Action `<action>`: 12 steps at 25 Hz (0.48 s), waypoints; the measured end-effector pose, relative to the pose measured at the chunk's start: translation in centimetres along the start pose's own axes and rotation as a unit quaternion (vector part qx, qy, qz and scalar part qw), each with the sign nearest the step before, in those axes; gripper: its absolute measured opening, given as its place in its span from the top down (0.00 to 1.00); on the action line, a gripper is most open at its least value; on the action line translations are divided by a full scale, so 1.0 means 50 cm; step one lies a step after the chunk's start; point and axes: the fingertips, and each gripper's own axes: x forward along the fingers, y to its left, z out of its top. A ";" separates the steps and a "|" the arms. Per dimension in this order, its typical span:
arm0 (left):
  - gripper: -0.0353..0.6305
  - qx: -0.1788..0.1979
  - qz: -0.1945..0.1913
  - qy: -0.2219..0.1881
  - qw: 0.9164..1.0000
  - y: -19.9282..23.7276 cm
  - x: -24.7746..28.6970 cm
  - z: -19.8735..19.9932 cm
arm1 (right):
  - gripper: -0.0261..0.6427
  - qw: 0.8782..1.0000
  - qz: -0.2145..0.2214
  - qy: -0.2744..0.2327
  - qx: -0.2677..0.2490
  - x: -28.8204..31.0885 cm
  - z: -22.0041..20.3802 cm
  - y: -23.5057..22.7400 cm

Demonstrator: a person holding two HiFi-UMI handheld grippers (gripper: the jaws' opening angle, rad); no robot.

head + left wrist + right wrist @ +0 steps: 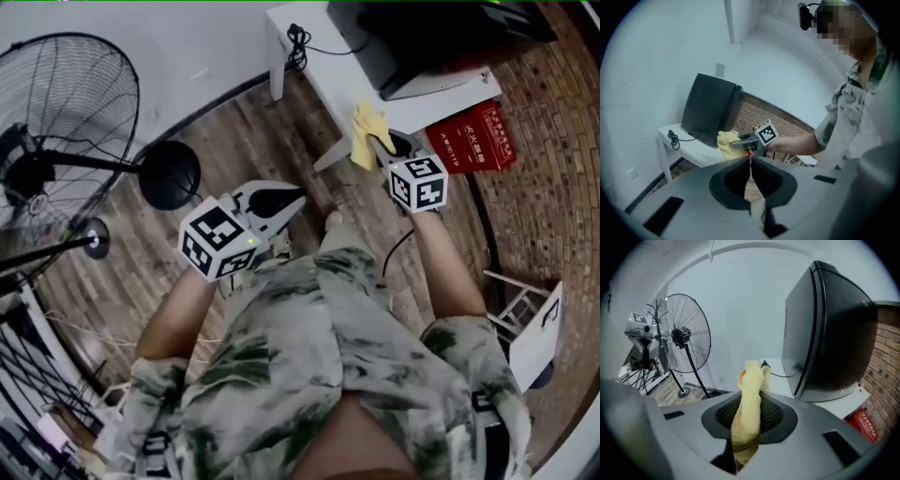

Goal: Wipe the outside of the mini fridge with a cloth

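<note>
Wooden floorboards (pixel 272 141) and a plain white wall are the room I'm working in. My right gripper (pixel 377 142) is clamped on the yellow cloth (pixel 747 413). Its jaws pinch the cloth around the middle, and a bunched end stands up past the tips. The cloth is held in front of the mini fridge (pixel 825 333), near its dark front face but apart from it, and the right gripper view shows open wall between the two. In the head view, the cloth hangs by the table corner nearest me, on my side of the fridge.

My left gripper (pixel 750 161) has its jaws drawn together with only a sliver between them and nothing held. It hovers over the floor, well apart from the fridge and low in front of the patterned shirt (pixel 309 356), with its tips pointing toward the fridge.

The fridge stands on a white table (pixel 319 66) against the wall. A black cable (pixel 298 39) lies coiled on the table beside it. A red box (pixel 473 139) lies below the table's edge next to the fridge, by the brick wall (pixel 553 112). A standing fan (pixel 56 122) is well away from the fridge, beyond the left gripper.
</note>
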 end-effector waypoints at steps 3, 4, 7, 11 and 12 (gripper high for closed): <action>0.91 0.008 -0.004 0.001 1.000 -0.040 0.031 0.013 | 0.81 1.000 0.023 -0.010 0.008 -0.068 -0.027 0.028; 0.91 0.009 -0.004 -0.001 1.000 -0.052 0.043 0.021 | 0.81 0.999 0.030 -0.015 0.012 -0.091 -0.033 0.033; 0.91 0.016 0.003 -0.005 1.000 -0.090 0.091 0.029 | 0.81 0.998 0.052 -0.031 0.015 -0.159 -0.056 0.040; 0.91 0.029 0.027 0.013 0.999 -0.154 0.164 0.002 | 0.81 0.996 0.084 -0.042 0.004 -0.260 -0.110 0.037; 0.91 0.031 0.035 0.017 0.999 -0.171 0.182 -0.003 | 0.81 0.995 0.091 -0.044 0.000 -0.289 -0.125 0.031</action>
